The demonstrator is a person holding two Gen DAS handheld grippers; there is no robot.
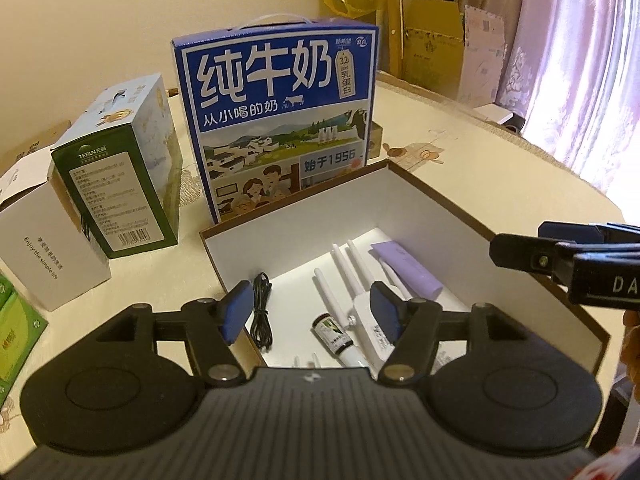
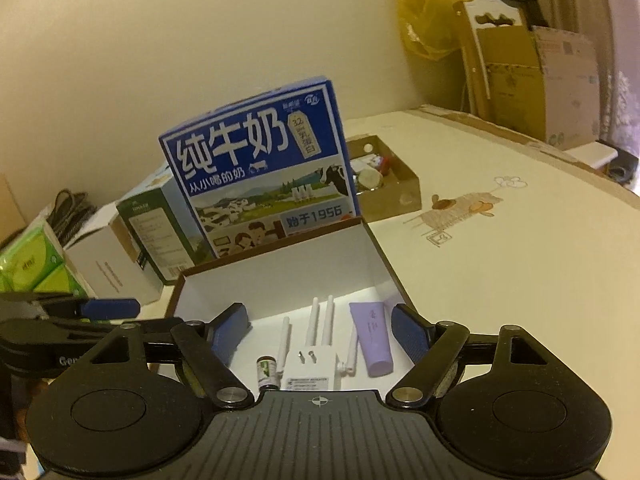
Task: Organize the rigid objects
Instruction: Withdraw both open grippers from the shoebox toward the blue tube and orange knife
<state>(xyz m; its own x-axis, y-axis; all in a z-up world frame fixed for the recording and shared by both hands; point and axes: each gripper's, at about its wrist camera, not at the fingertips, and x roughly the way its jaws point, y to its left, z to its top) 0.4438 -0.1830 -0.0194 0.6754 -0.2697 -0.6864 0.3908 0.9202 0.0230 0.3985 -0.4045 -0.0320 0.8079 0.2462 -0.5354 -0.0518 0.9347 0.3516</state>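
Jaws apart, empty; left gripper (image 1: 312, 312), right gripper (image 2: 320, 330) tilted over box (image 1: 460, 204).

You've got a cream table (image 2: 520, 280) with a cartoon print, and it's busy. The open white-lined box (image 1: 460, 216) sits nearest you, the blue milk carton (image 1: 276, 92) upright just behind it. Left of that: a green-ended carton (image 1: 120, 184), a white box (image 1: 52, 256), green packs (image 2: 36, 264). A brown cardboard tray (image 2: 396, 188) sits behind the blue milk carton.
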